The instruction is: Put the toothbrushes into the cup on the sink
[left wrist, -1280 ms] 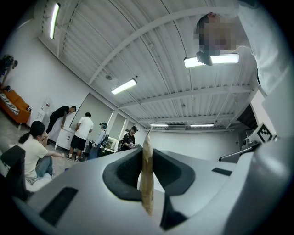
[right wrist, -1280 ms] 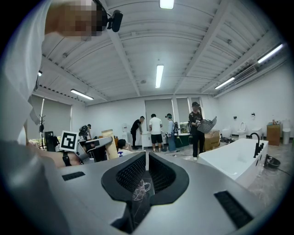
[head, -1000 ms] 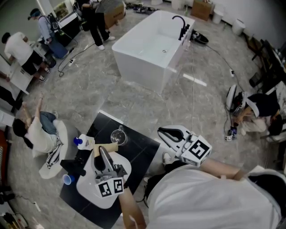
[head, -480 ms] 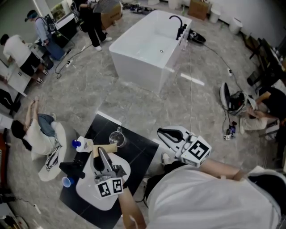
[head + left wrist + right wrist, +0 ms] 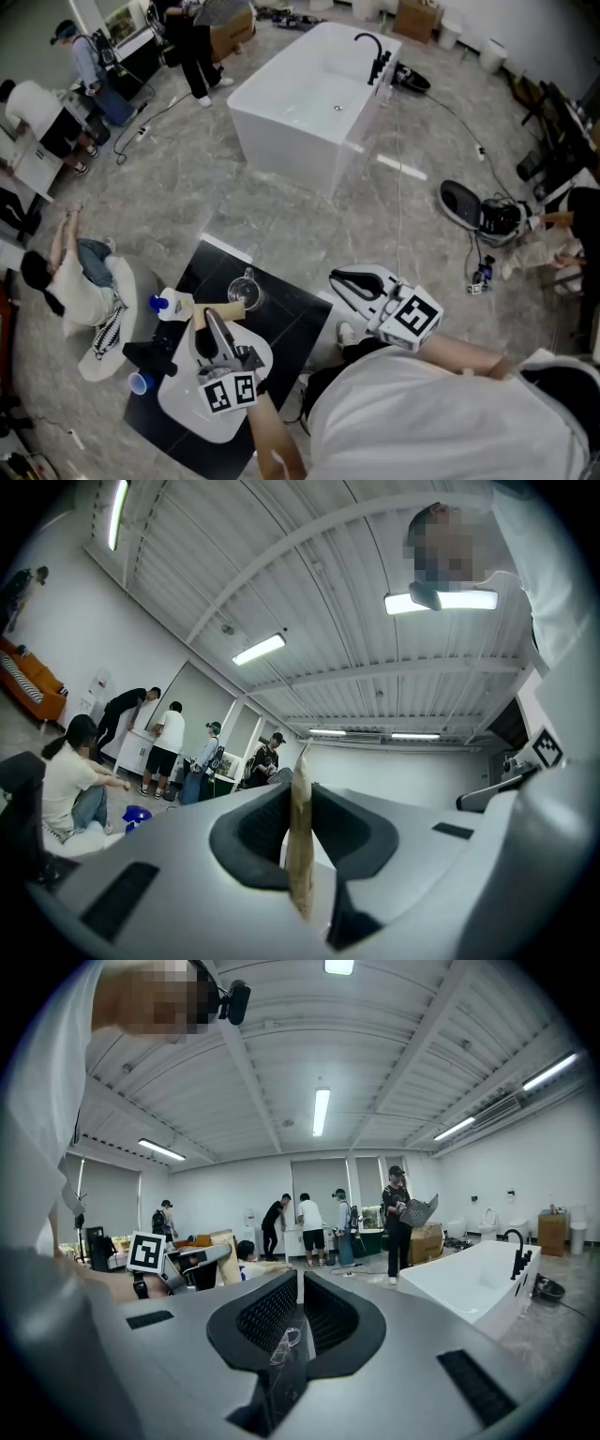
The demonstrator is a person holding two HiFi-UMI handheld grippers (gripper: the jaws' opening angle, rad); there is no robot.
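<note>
In the head view my left gripper [image 5: 214,319] hangs over the white sink basin [image 5: 183,410], which is set in a black counter [image 5: 292,328]. It is shut on a thin tan packet [image 5: 232,310] that lies crosswise at its tips. The left gripper view shows that packet [image 5: 300,855] edge-on and pinched between the dark pads [image 5: 251,832]. A clear glass cup [image 5: 247,287] stands on the counter just beyond the packet. My right gripper [image 5: 339,276] is held off the counter's right side, jaws shut with nothing between them; the right gripper view [image 5: 300,1283] shows the same.
A black tap [image 5: 150,352], a blue-capped bottle [image 5: 169,302] and a small blue cup [image 5: 141,382] sit at the basin's left. A white bathtub [image 5: 314,94] stands farther off. A person sits on the floor [image 5: 75,286] left of the counter. Shoes [image 5: 469,204] and a cable lie at right.
Both grippers and the packet have kept their places. The head view has shifted slightly, and a person crouching at the right edge has moved off, uncovering a shoe.
</note>
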